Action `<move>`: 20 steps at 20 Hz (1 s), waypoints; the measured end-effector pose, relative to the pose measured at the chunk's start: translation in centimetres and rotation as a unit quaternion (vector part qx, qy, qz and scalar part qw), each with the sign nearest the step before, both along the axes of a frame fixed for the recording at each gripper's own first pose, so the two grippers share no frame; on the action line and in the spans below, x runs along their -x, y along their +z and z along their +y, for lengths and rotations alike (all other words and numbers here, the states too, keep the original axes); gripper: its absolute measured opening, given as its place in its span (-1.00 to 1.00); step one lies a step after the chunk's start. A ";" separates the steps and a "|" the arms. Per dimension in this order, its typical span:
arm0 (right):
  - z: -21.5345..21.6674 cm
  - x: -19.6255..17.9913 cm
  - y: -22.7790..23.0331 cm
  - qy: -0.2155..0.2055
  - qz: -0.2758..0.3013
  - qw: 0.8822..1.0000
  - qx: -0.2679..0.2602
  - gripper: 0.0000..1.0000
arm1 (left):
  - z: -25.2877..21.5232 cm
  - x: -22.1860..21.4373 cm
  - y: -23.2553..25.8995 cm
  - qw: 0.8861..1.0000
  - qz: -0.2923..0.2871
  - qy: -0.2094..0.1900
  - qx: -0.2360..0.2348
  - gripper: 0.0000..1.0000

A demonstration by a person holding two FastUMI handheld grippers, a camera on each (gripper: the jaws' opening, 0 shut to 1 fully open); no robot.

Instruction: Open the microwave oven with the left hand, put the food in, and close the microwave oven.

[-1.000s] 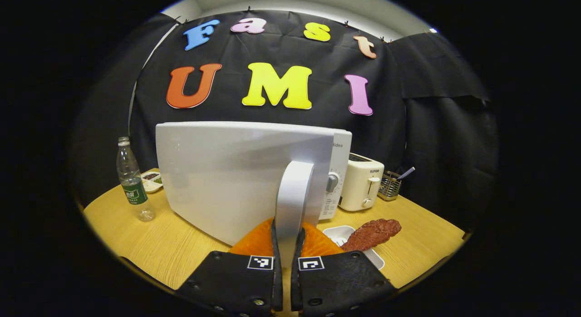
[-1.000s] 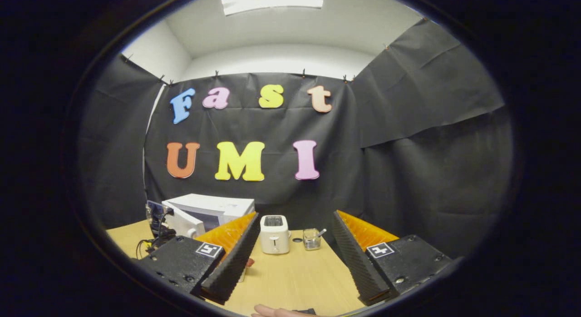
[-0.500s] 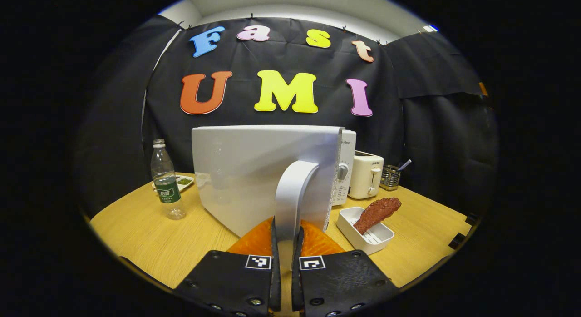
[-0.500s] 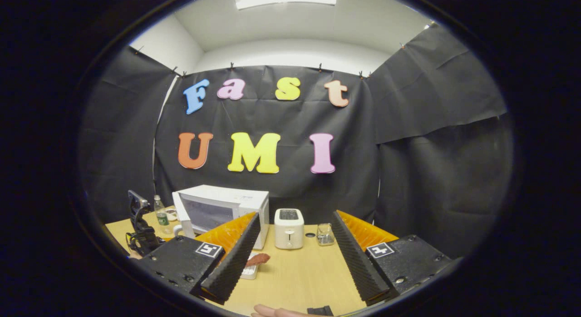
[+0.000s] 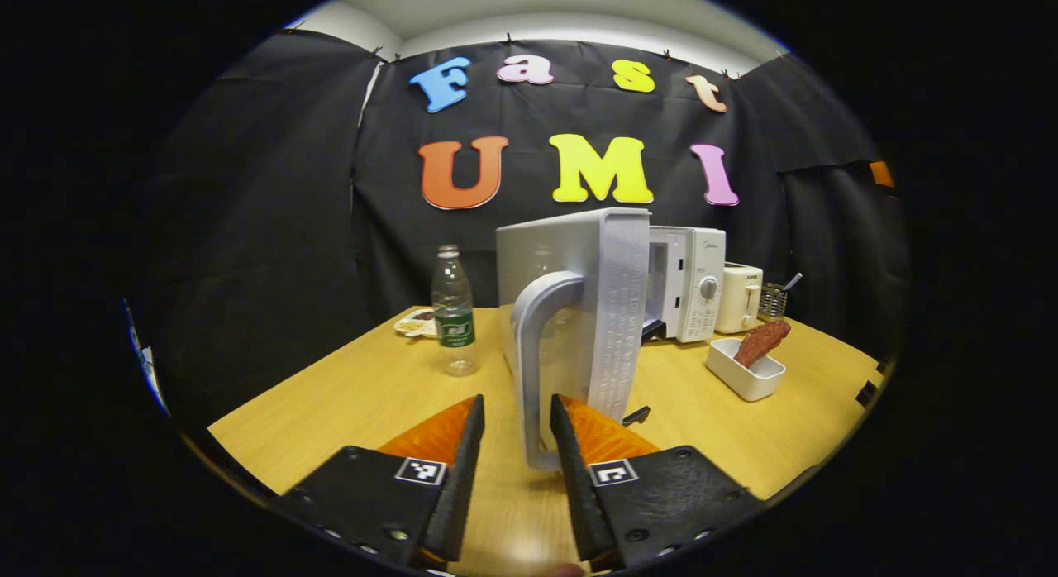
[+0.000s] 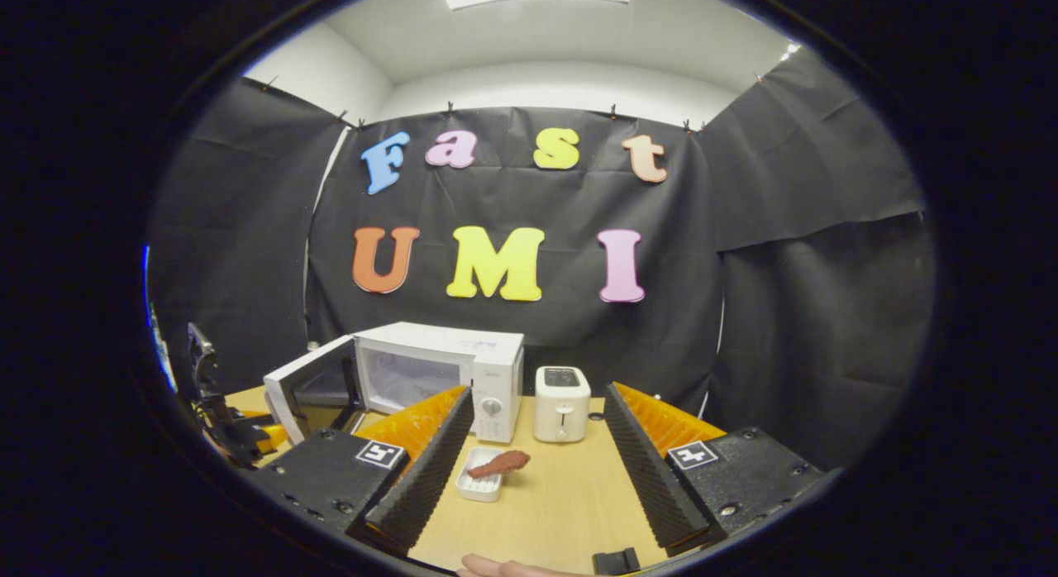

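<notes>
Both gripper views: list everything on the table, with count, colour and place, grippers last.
microwave: one, white, back of table, door swung open
food: one, reddish-brown, in white dish before the microwave
toaster: one, cream, right of microwave
bottle: one, clear, green label, left of door
small tray: one, white, behind bottle
wire holder: one, beside toaster
left gripper: jaws open around door handle
right gripper: jaws open, empty
</notes>
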State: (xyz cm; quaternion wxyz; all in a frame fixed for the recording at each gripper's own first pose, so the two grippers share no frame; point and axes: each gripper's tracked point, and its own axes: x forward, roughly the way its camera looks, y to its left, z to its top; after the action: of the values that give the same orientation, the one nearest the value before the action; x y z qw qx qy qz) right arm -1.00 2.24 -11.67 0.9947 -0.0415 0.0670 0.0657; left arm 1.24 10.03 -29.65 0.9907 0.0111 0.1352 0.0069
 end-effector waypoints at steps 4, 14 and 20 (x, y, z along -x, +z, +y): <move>1.4 -0.1 -1.1 0.011 0.015 1.000 0.000 1.00 | 4.5 2.6 2.0 0.999 -0.010 0.052 0.010 0.71; -0.6 -4.2 -4.0 -0.007 0.052 0.999 -0.003 1.00 | 3.5 3.5 8.5 0.996 -0.022 0.085 0.028 0.85; -2.3 -9.0 -8.4 -0.014 0.110 0.994 -0.009 1.00 | 1.2 0.0 13.8 0.995 -0.045 0.084 0.001 0.86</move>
State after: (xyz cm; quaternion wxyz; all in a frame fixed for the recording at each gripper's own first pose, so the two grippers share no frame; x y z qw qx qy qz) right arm 7.98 -0.02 -20.07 0.9824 -0.0247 0.1762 0.0567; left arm 1.21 11.25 -15.80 0.9917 -0.0020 0.0905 0.0908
